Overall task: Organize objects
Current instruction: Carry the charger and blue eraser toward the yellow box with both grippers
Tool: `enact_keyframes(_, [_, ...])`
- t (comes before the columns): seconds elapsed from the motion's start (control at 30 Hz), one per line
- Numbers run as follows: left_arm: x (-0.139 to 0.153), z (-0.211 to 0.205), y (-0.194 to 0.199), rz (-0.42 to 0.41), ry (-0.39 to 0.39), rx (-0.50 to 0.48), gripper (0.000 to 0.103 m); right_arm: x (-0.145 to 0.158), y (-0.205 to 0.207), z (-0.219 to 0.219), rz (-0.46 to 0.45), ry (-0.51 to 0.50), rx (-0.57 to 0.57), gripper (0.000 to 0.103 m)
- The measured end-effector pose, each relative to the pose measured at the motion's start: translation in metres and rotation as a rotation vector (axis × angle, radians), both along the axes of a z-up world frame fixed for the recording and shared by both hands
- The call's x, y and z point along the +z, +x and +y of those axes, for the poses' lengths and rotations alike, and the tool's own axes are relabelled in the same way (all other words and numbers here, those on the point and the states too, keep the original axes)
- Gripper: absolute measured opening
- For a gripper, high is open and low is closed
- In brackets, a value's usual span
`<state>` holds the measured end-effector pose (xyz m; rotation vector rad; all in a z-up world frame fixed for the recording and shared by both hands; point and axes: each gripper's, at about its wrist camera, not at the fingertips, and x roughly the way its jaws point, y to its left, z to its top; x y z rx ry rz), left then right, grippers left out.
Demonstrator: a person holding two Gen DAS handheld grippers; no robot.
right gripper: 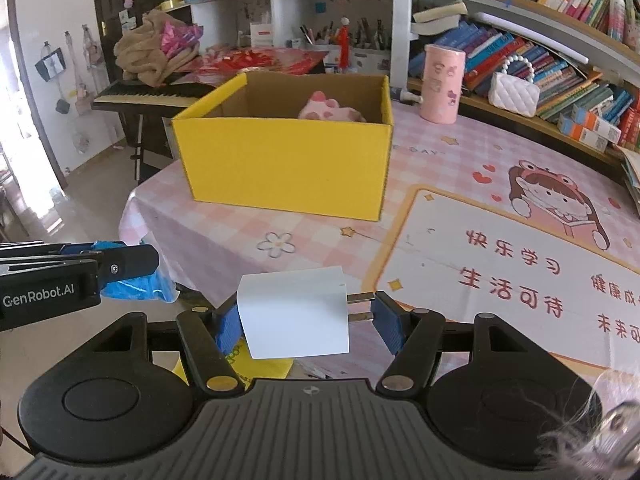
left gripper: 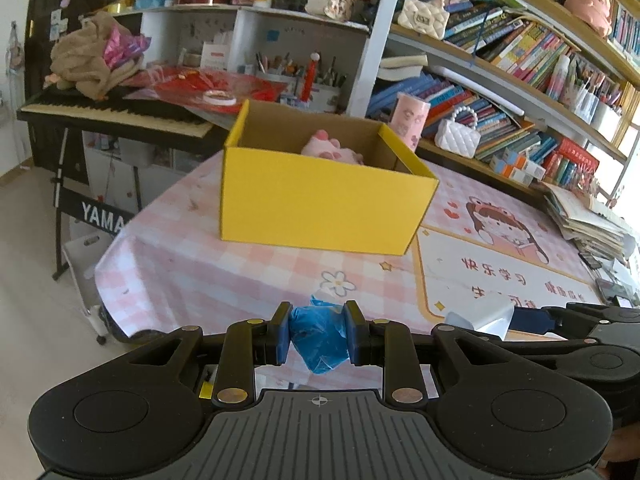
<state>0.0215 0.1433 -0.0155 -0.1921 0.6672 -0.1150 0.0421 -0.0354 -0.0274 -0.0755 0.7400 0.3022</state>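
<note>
gripping blue bag and white charger between jaws

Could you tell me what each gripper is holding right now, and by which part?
Left gripper: crumpled blue plastic bag, pinched across its middle. Right gripper: white plug adapter, clamped between its rear end and prong tips.

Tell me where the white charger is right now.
The white charger is clamped in the right gripper, low in the right wrist view, above the table's near edge and short of the yellow box.
</note>
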Motion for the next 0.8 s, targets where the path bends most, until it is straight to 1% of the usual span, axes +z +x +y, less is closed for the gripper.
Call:
enact_keyframes(0.3, [0.004,0.016,-0.003,-0.020,-0.001,0.004,0.025,0.006,-0.002,0.022,-0.011,-0.012,0.020,0.064])
enact_keyframes(0.47, [0.002,0.018,0.002,-0.017,-0.009,0.006,0.025,0.006,0.001,0.027,-0.004,-0.022,0.031,0.064])
enact_keyframes(0.6, [0.003,0.018,0.009,-0.022,0.002,0.005,0.025,0.006,0.009,0.026,-0.005,-0.020,0.028,0.064])
enact_keyframes(0.8, [0.018,0.018,0.037,-0.071,0.021,0.017,0.025,0.020,0.037,0.024,-0.081,-0.004,0.032,0.064])
